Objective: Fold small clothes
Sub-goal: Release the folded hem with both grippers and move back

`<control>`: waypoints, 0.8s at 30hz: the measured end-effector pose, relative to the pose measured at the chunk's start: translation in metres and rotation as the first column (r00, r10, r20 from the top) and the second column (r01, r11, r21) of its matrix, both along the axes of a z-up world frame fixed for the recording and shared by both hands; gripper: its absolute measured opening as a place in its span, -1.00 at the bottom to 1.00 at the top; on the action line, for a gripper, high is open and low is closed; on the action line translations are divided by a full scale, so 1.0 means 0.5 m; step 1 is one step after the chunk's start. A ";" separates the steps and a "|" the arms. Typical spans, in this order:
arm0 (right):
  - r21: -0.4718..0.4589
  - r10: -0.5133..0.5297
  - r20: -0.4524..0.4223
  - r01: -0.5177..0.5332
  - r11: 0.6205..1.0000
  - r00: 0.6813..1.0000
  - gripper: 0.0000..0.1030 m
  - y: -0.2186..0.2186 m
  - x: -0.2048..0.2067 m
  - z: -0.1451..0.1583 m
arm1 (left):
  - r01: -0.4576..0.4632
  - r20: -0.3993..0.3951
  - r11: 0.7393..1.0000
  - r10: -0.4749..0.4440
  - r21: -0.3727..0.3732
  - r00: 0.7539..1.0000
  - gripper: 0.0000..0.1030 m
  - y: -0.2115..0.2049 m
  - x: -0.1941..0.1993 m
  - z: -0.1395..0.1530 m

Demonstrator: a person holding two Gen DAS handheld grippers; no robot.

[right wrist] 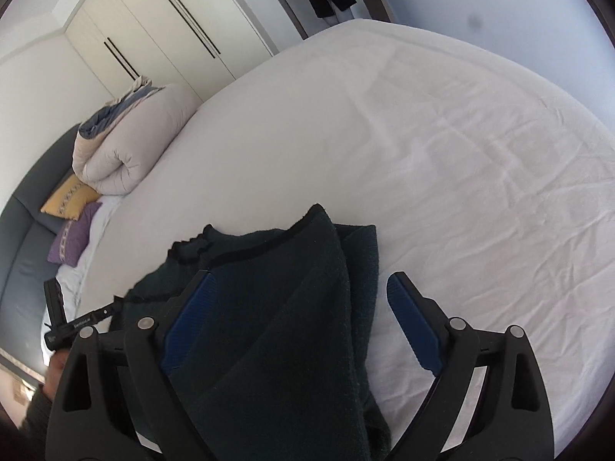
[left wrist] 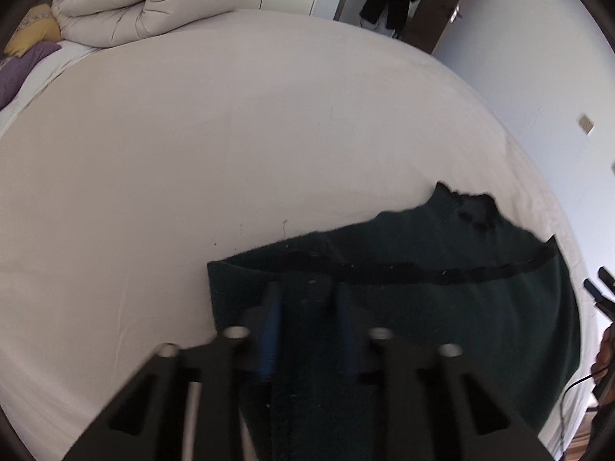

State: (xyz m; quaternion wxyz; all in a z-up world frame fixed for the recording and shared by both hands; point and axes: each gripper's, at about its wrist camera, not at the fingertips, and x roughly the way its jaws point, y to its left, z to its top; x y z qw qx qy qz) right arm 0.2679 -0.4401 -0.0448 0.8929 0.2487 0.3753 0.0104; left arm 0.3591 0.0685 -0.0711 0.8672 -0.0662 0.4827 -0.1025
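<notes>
My left tongs are pinching a fold of the dark green knit garment, the cloth drawn up between their blue pads. My right tongs stand spread wide, pads clear of the cloth, though a ridge of the garment runs up between the fingers.

The garment lies on the white bed sheet, near the edge of the bed closest to me. In the left wrist view it stretches away to the right of the pinched fold, its black-trimmed edge running crosswise. In the right wrist view its long axis runs straight ahead of the tongs, so the right hand is aligned along the ridge; I judge it need only close to take hold.

Only the right view shows the doubled layers on the garment's far side and the left tongs' body just beside the cloth. Only the left shows the trim's full run.
</notes>
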 end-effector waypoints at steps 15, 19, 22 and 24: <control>-0.047 0.009 -0.075 -0.013 0.999 0.997 0.75 0.012 -0.033 -0.079 | -0.112 0.032 0.991 0.115 -0.079 0.993 -0.89 0.053 -0.006 -0.003; -0.083 0.018 -0.077 -0.024 0.996 0.997 0.68 0.015 -0.033 -0.092 | -0.140 0.059 0.982 0.148 -0.129 0.987 -0.89 0.062 -0.015 -0.012; -0.105 0.039 -0.074 -0.047 0.993 0.996 0.25 0.018 -0.030 -0.090 | -0.141 0.095 0.978 0.157 -0.155 0.983 -0.89 0.061 -0.021 -0.007; -0.157 0.059 -0.111 -0.076 0.985 0.992 -0.25 0.031 -0.025 -0.095 | -0.142 0.108 0.975 0.162 -0.172 0.981 -0.89 0.065 -0.024 -0.003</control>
